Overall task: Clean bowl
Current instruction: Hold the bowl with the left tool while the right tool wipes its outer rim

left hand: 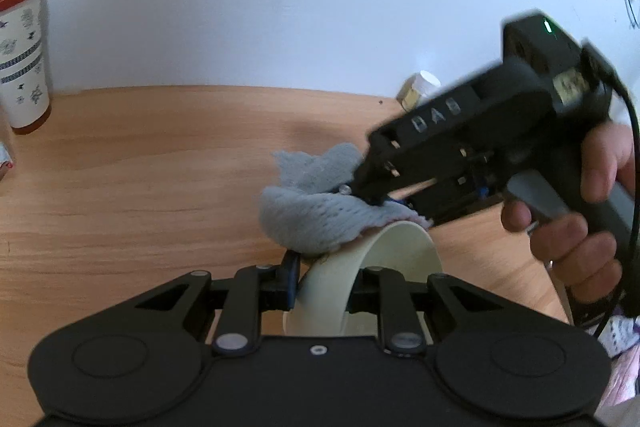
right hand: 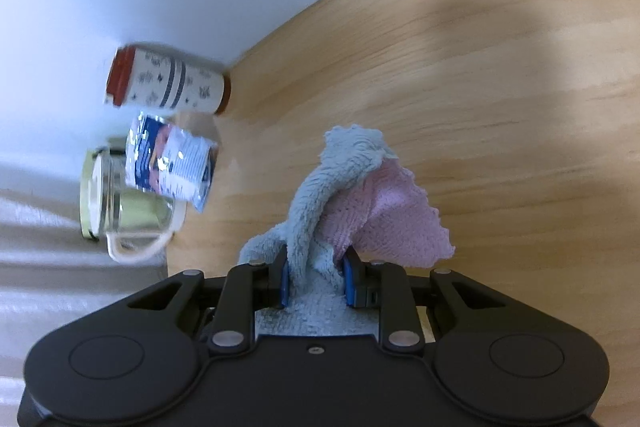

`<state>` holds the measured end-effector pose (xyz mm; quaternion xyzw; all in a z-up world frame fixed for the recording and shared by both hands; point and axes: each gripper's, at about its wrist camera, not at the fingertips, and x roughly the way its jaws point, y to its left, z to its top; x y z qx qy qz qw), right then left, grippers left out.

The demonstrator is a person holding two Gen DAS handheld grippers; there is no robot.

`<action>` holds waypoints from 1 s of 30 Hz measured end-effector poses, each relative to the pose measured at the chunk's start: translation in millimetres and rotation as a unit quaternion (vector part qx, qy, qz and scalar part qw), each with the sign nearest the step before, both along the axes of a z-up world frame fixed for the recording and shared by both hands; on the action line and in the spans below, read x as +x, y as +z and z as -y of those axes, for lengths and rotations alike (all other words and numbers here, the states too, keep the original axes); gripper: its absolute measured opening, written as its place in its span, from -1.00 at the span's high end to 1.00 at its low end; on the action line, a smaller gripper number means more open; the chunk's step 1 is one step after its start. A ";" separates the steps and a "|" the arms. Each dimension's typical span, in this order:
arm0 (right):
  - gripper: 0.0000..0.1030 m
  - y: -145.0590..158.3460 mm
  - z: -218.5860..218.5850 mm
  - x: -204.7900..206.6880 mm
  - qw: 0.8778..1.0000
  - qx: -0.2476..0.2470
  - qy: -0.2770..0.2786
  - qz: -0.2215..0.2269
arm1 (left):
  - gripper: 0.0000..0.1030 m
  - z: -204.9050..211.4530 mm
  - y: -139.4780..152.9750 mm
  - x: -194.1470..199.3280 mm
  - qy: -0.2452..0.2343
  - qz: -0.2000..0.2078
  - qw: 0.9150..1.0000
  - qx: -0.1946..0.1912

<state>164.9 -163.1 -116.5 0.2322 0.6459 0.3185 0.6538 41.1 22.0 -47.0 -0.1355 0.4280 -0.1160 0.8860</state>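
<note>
Tilted on edge, the cream bowl (left hand: pixel 360 279) touches a grey-blue cloth (left hand: pixel 316 211).

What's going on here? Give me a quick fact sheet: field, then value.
Surface: wooden table
Left gripper: shut on the rim of the cream bowl, held tilted
Right gripper: shut on a blue and pink cloth
Cloth position: against the bowl's upper rim
Hand: squeezing the right gripper's handle
Background: patterned tumbler with red lid, by the wall

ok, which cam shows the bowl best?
Left wrist. The cream bowl sits tilted in the left tool, with the cloth against its rim. The right wrist view shows only cloth and table, no bowl.
</note>
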 end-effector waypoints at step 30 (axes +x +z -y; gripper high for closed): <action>0.47 -39.4 63.6 -25.7 0.994 -0.030 -0.102 -0.031 | 0.63 -33.0 -51.6 3.7 0.079 -0.048 0.994 -0.065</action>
